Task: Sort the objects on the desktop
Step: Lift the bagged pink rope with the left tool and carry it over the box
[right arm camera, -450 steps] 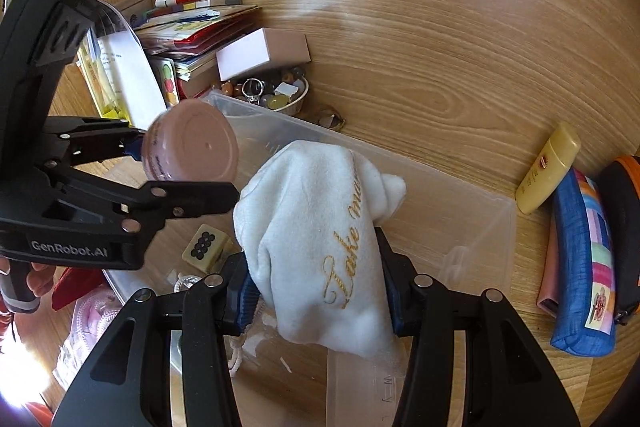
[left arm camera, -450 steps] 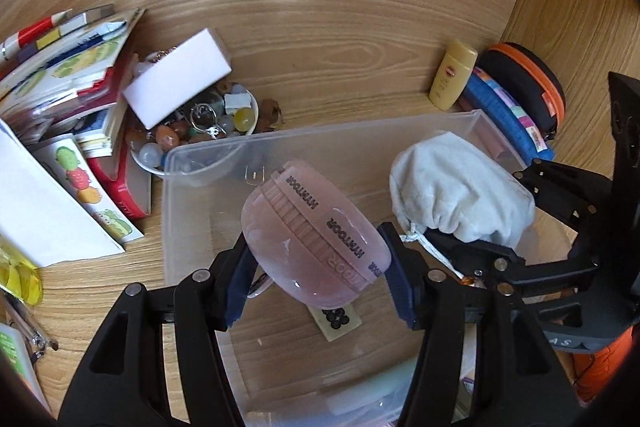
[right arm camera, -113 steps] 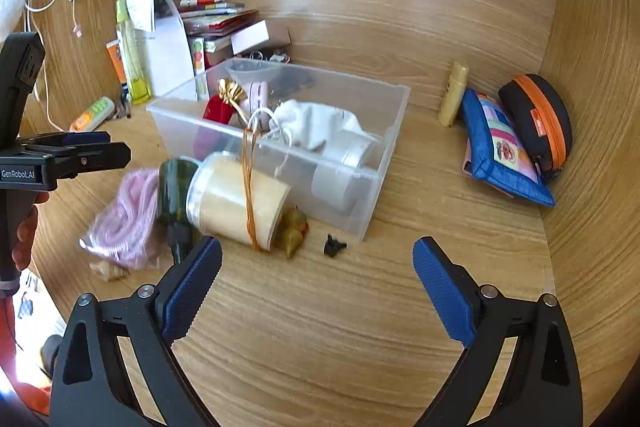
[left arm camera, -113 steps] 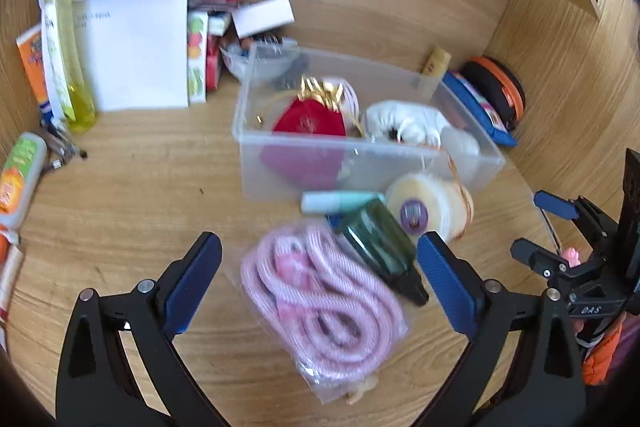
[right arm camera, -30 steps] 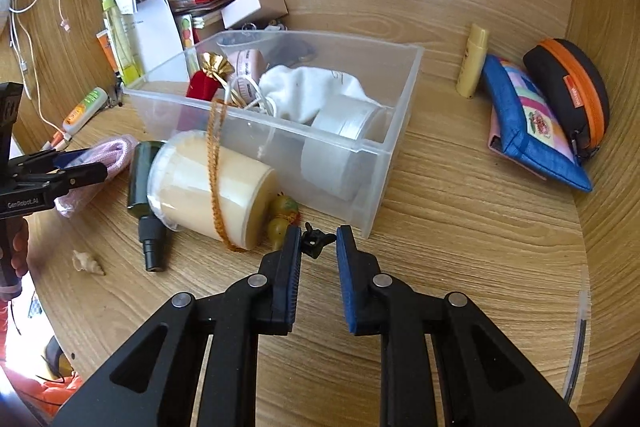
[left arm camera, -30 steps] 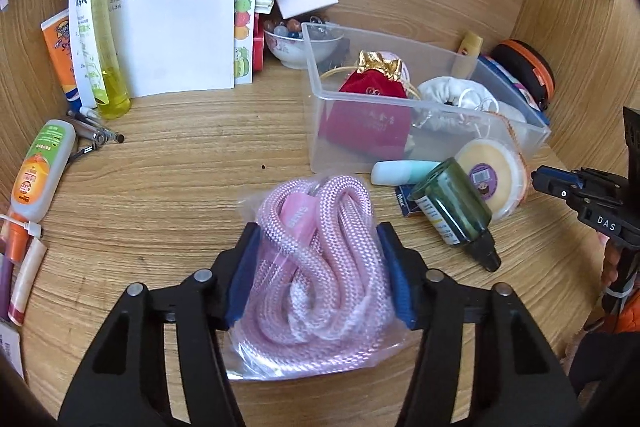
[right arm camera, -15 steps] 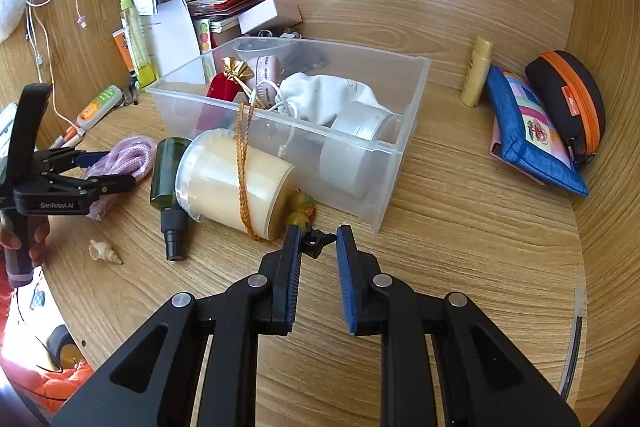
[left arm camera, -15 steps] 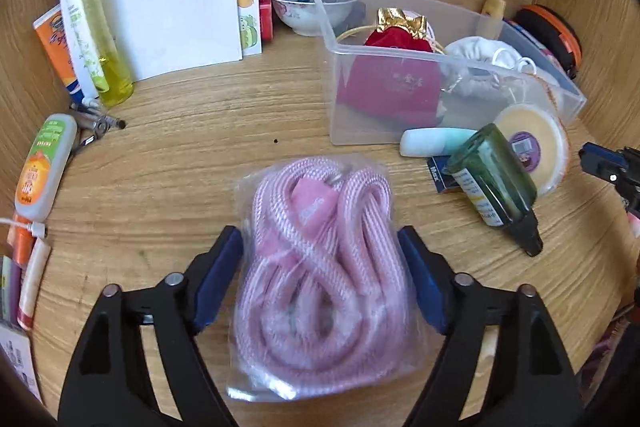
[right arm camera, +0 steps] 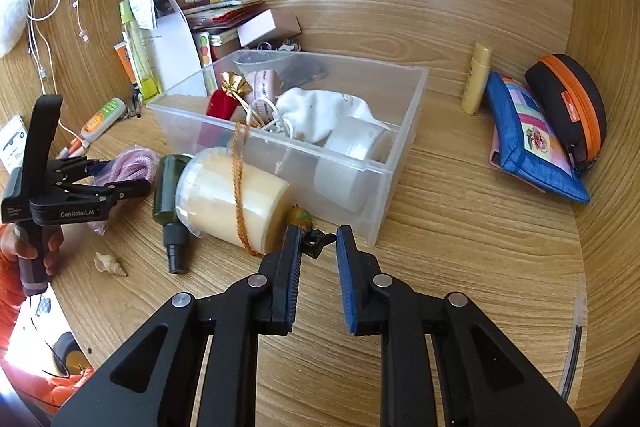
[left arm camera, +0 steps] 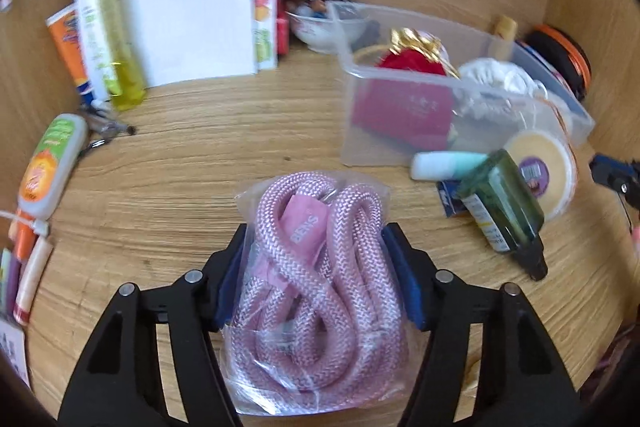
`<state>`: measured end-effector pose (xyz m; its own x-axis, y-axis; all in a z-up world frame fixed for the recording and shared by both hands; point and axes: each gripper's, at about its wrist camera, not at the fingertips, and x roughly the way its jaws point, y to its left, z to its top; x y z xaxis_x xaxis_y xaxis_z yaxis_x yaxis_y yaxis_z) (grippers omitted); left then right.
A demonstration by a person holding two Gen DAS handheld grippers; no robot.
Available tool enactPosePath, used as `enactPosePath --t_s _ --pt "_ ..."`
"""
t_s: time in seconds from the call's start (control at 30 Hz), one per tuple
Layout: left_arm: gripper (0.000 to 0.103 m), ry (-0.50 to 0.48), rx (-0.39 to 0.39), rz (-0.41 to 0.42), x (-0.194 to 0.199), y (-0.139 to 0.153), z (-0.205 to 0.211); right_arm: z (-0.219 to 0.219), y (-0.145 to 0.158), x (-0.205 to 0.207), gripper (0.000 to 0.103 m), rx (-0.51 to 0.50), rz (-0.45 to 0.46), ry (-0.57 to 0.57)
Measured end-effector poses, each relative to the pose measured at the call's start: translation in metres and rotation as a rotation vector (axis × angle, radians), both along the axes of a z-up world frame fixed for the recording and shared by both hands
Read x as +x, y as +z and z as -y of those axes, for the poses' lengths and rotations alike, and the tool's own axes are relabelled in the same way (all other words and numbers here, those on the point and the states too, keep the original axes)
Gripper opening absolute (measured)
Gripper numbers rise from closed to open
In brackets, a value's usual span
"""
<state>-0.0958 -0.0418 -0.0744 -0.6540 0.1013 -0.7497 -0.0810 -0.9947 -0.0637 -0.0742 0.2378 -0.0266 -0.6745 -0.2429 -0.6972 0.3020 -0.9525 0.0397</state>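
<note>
A clear bag of pink rope (left arm camera: pixel 320 267) lies on the wooden desk in front of the clear plastic box (left arm camera: pixel 348 95). My left gripper (left arm camera: pixel 316 247) straddles the bag. Its jaws are closing and both blue pads press on the bag's sides. The right wrist view shows the same left gripper (right arm camera: pixel 120 177) on the pink rope (right arm camera: pixel 132 163), held by a person's hand. My right gripper (right arm camera: pixel 319 235) sits low by the box's (right arm camera: pixel 416 99) near corner. It is shut on a small black clip (right arm camera: pixel 316 243) at its fingertips.
A green bottle (right arm camera: pixel 168 195) and a cream jar (right arm camera: pixel 236 195) lie against the box front, with a teal tube (left arm camera: pixel 444 165) beside them. A small shell (right arm camera: pixel 108 263) lies near the desk edge. A blue pencil case (right arm camera: pixel 528 135) and an orange-trimmed case (right arm camera: pixel 568 107) sit at right. Papers and bottles (left arm camera: pixel 108 27) stand at back left.
The left jaws, spread wide around the rope bag half a second ago, have closed onto it again. The right gripper has stayed put with the black clip.
</note>
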Motion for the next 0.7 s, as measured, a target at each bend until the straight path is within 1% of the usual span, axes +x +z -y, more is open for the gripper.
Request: enactPosePath --t_s 0.23,0.5,0.6,0.67,0.7 --pt "0.062 0.008 0.008 -0.048 0.018 0.01 0.004 0.004 0.007 0.002 0.016 0.005 -0.018 0.012" --pt "0.062 0.008 0.038 -0.14 0.036 0.043 0.006 0.007 0.017 0.006 0.016 0.0 -0.043 0.016" --pt "0.062 -0.002 0.064 -0.163 0.037 0.053 0.005 0.008 0.023 0.008 0.016 0.004 -0.06 0.018" --pt "0.062 -0.021 0.095 -0.171 0.036 0.057 0.004 0.009 0.027 0.008 0.016 0.0 -0.067 0.018" --pt "0.062 -0.024 0.097 -0.169 0.036 0.058 0.002 0.009 0.028 0.008 0.016 -0.002 -0.07 0.019"
